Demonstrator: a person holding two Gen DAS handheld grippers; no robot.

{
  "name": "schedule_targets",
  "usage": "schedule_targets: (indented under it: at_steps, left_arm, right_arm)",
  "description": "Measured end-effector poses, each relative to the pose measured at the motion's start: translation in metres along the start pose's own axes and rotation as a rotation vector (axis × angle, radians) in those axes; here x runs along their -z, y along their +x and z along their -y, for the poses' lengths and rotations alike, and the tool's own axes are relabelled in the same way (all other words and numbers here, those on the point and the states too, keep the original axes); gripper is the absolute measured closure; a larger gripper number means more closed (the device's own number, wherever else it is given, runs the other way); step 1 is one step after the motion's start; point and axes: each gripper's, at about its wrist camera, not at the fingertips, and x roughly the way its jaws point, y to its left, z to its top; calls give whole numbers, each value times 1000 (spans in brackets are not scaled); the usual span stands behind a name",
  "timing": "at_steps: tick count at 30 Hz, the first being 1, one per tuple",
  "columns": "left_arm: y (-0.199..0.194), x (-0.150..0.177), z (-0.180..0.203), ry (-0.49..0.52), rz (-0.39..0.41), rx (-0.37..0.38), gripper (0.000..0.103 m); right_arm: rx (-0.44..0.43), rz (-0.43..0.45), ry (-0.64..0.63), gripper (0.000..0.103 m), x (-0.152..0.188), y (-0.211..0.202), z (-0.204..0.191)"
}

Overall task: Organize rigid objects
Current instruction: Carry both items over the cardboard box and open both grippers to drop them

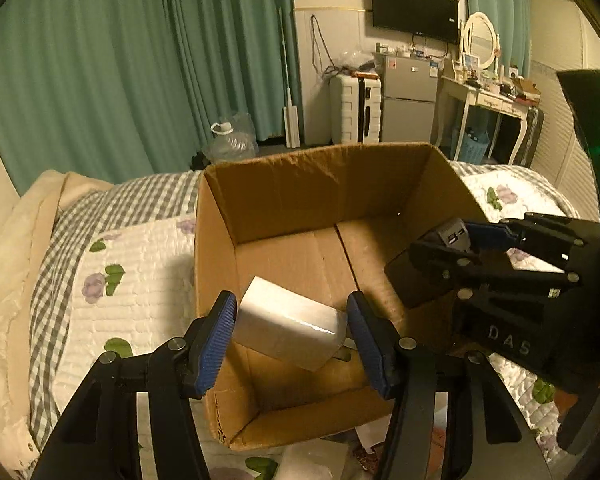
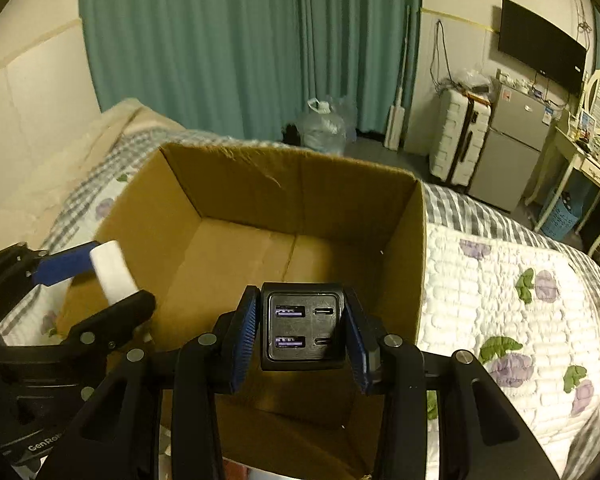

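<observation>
An open cardboard box [image 1: 260,200] stands on the bed; it also shows in the right wrist view [image 2: 220,184]. My left gripper [image 1: 292,332] is shut on a white plug adapter [image 1: 288,322] and holds it over the box's near left part; the adapter also shows in the right wrist view [image 2: 114,272]. My right gripper [image 2: 302,328] is shut on a black multi-port USB charger [image 2: 302,326] and holds it over the box's near right side. In the left wrist view the right gripper [image 1: 456,240] and the charger [image 1: 452,234] hang above the box's right wall.
The bed carries a white flowered quilt [image 2: 500,304] with a grey checked border. Papers and packaging [image 1: 320,456] lie in front of the box. Beyond the bed are green curtains [image 1: 140,60], a water jug [image 1: 230,142], a white suitcase [image 1: 354,108], a small fridge [image 1: 408,100] and a dressing table [image 1: 484,100].
</observation>
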Motion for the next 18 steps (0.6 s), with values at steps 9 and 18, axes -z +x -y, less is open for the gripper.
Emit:
schedule_targets:
  at_steps: [9, 18]
  left_arm:
    - [3, -4, 4, 1, -13, 9, 46]
    - [13, -5, 9, -36, -2, 37, 38]
  right_arm:
    - [77, 105, 58, 35, 0, -46, 17]
    - [121, 91, 92, 27, 4, -55, 29]
